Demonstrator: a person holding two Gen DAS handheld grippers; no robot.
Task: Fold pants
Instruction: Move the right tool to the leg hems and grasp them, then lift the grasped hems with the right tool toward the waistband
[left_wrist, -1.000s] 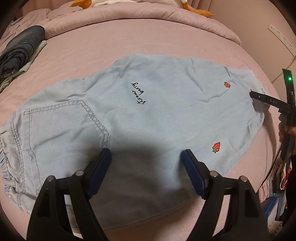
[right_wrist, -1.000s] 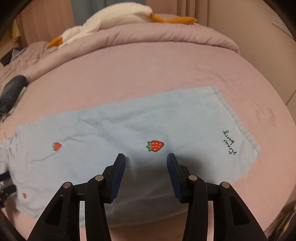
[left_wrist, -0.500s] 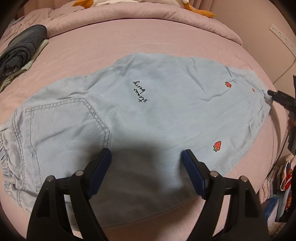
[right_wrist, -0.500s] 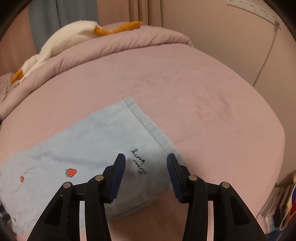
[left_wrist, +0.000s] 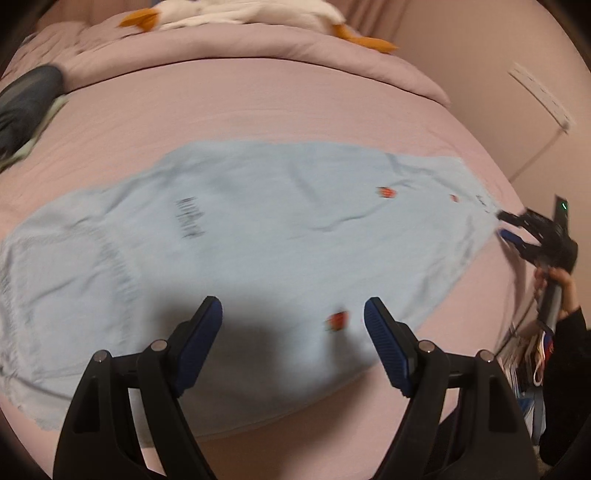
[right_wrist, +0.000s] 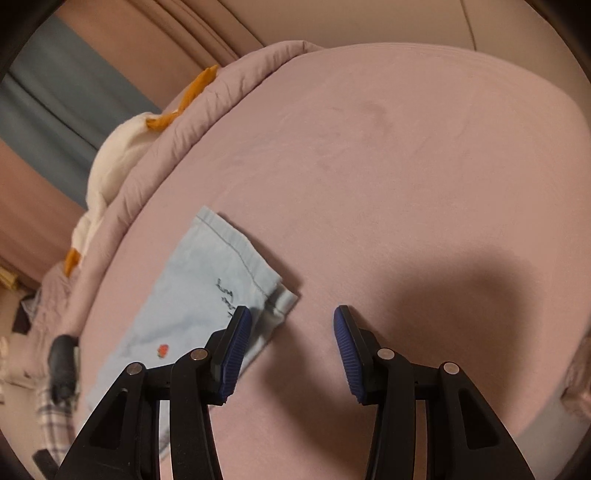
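Left wrist view: the light-blue pants (left_wrist: 258, 236) are seen spread flat across the pink bed (left_wrist: 295, 103), waistband end at the pic's left edge, leg hem toward the right; small red strawberry marks and dark script are blurred on the fabric. The left gripper (left_wrist: 293, 325) is held above the near edge of the pants w/ jaws spread wide, nothing between the pads. At far right the right gripper (left_wrist: 504, 224) is seen by the hem corner, gripped by a hand (left_wrist: 561, 284) in a dark sleeve; whether fabric is touched can't be told here. A white and orange plush toy (left_wrist: 240, 11) is seen on the rolled duvet at the top, and dark folded clothes (left_wrist: 26, 99) at upper left. Right wrist view: the right gripper (right_wrist: 291, 332) is seen partly spread, empty btwn the pads, over bare bed (right_wrist: 406, 184) just beside the hem corner of the pants (right_wrist: 207, 295); the left-hand pad overlaps the fabric edge in the pic, but contact can't be told. The plush toy (right_wrist: 114, 155) is seen along the duvet edge, upper left.
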